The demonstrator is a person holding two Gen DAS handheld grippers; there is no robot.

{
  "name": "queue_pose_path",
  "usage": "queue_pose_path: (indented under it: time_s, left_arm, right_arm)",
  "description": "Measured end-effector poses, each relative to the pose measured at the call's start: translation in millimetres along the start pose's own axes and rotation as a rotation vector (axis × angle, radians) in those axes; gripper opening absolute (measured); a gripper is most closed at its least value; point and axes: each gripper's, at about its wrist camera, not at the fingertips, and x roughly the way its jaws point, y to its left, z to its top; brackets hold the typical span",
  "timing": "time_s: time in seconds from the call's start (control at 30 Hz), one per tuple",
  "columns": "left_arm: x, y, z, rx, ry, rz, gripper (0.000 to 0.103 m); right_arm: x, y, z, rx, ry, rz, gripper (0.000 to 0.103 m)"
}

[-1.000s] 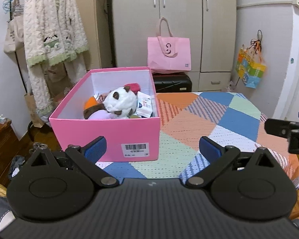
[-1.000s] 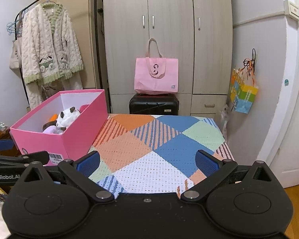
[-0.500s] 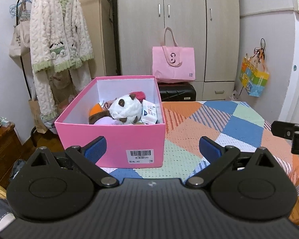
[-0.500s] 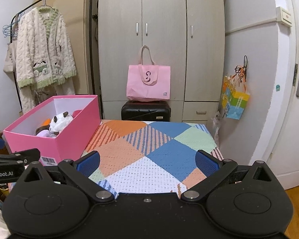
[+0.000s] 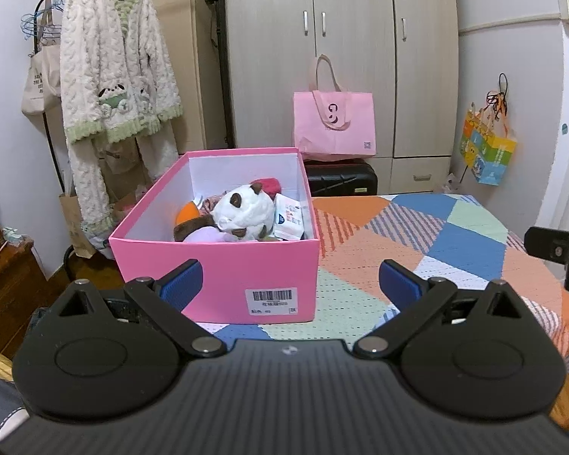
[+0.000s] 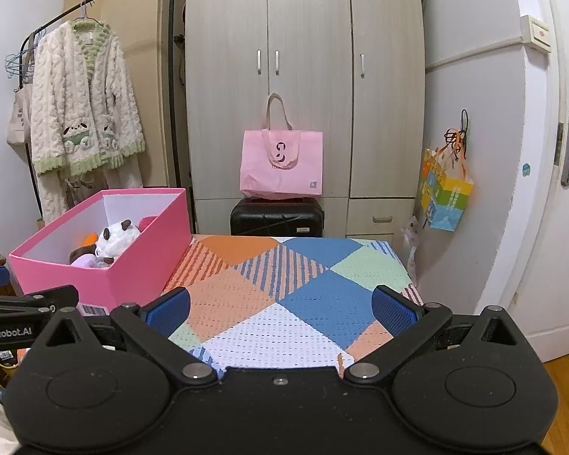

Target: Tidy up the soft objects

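Biggest thing in the room is 1 wardrobe (image 6: 303, 87) w/ 3 doors at the back. In front of it, 1 table under a patchwork cloth (image 6: 284, 288) in orange, blue, green and white.

1 pink box (image 5: 223, 265), lid off, sits on the cloth's left side w/ a barcode sticker facing the left cam. 1 fluffy cream robe (image 5: 113, 76) hangs on the rack at left. 1 pink tote (image 6: 280, 163) rests on 1 black suitcase (image 6: 277, 218).

The soft stuff is all inside the box: 1 white and brown plush (image 5: 242, 212) on top, 1 white packet (image 5: 290, 220) beside it, plus orange, purple and red bits I can't make out.

2 grippers: left gripper (image 5: 288, 284) spread wide w/ nothing between the fingers, hovering short of the box. Right gripper (image 6: 280, 307) same deal, wide apart and holding nothing, over bare cloth.
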Motion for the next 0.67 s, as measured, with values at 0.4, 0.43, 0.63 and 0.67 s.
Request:
queue_pose_path:
  time_s: [0.4, 0.43, 0.63, 0.67]
  left_arm:
    - [2.2, 2.0, 0.2, -0.015, 0.020, -0.002, 0.103]
    - [2.6, 2.1, 0.3, -0.014, 0.022, -0.004, 0.103]
    - [1.7, 0.9, 0.0, -0.011, 0.021, -0.009, 0.103]
    - [1.5, 0.9, 0.1, -0.009, 0.020, -0.009, 0.103]
  right_arm:
    - [0.5, -4.0, -0.3, 0.010, -0.001, -0.010, 0.103]
    - [0.5, -4.4, -0.5, 0.012, 0.000, -0.010, 0.103]
    - [1.6, -6.7, -1.1, 0.015, 0.002, -0.012, 0.103]
    - [1.7, -6.8, -1.1, 0.016, 0.002, -0.012, 0.103]
